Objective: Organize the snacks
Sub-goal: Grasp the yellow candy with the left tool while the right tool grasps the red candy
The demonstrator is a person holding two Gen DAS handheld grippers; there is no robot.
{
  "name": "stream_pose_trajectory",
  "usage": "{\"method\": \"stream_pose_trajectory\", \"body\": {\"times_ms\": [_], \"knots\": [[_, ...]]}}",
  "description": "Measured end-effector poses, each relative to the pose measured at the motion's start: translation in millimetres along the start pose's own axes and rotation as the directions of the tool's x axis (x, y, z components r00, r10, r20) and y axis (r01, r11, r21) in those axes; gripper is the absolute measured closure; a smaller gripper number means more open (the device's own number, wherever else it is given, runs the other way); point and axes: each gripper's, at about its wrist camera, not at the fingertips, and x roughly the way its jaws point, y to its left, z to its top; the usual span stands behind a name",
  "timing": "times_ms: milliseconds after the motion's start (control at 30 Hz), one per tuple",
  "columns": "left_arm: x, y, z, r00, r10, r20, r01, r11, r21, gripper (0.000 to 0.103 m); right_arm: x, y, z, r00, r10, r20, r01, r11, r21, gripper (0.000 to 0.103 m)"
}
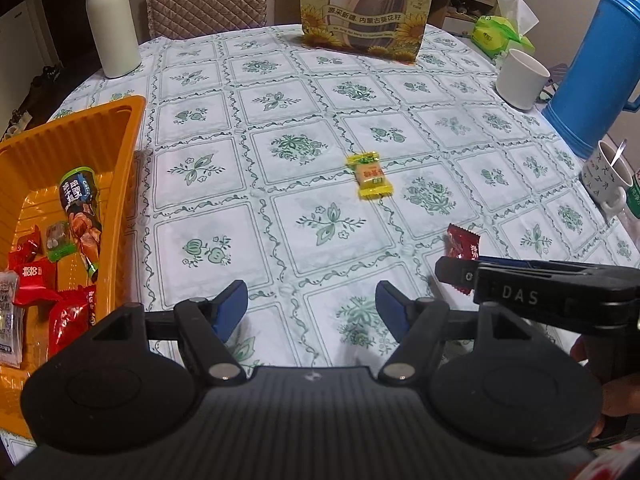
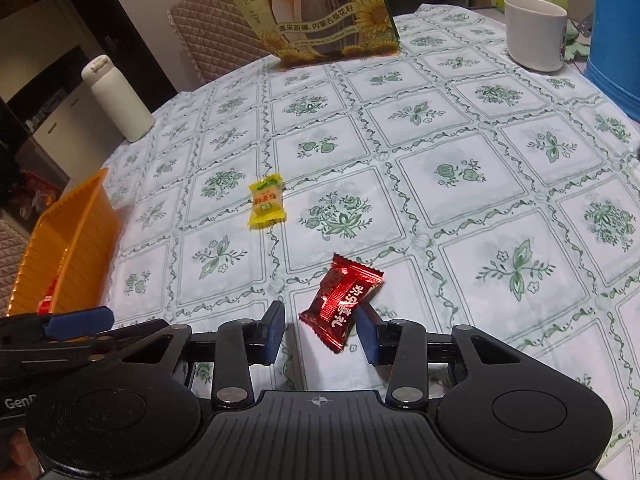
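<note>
Round table (image 1: 280, 184) covered by green-patterned cloth; chair and shelves seen behind. Orange tray (image 1: 100, 152) kept at left edge as collecting spot, several wrapped snacks already gathered inside. Left gripper (image 1: 312, 312) held roughly half open, nothing between fingers. Yellow candy (image 1: 369, 176) left mid-table, not yet collected. Red candy (image 2: 340, 304) lying near right, bracketed by right gripper (image 2: 322, 332); right pad touching wrapper, left pad apart, firm hold not confirmed.
</note>
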Motion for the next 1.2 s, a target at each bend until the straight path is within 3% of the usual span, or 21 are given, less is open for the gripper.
{"method": "stream_pose_trajectory", "body": {"times_ms": [167,300,433,867,967,1133,1200], "knots": [[2.2,3.6,1.7,1.0,0.003,0.002,-0.003,1.0,0.001,0.035,7.0,8.5,0.6,0.999,-0.029,0.018,0.03,0.998,-0.058,0.062],[3.8,2.7,4.1,1.0,0.0,0.011,0.0,1.0,0.007,0.035,12.8,16.5,-0.8,0.997,-0.07,0.042,0.075,0.986,-0.149,0.075],[7.5,-0.1,7.7,1.0,-0.007,0.018,0.006,1.0,0.014,0.035,16.3,17.7,-2.6,0.996,-0.074,0.058,0.084,0.977,-0.196,0.078],[39.7,-28.9,25.9,0.993,-0.07,0.09,0.064,0.995,0.075,0.038,11.0,-29.4,18.1,0.991,-0.107,0.082,0.115,0.989,-0.098,0.078],[54.2,-37.0,34.5,0.993,-0.071,0.094,0.063,0.995,0.076,0.044,10.0,-40.8,24.8,0.989,-0.116,0.087,0.122,0.99,-0.073,0.078],[74.8,-44.6,50.2,0.991,-0.062,0.121,0.057,0.997,0.042,0.044,8.1,-53.9,30.1,0.99,-0.104,0.095,0.109,0.993,-0.046,0.078],[84.1,-47.9,55.0,0.993,-0.036,0.113,0.031,0.999,0.044,0.051,7.3,-55.8,30.7,0.991,-0.095,0.095,0.1,0.994,-0.047,0.078]]}}
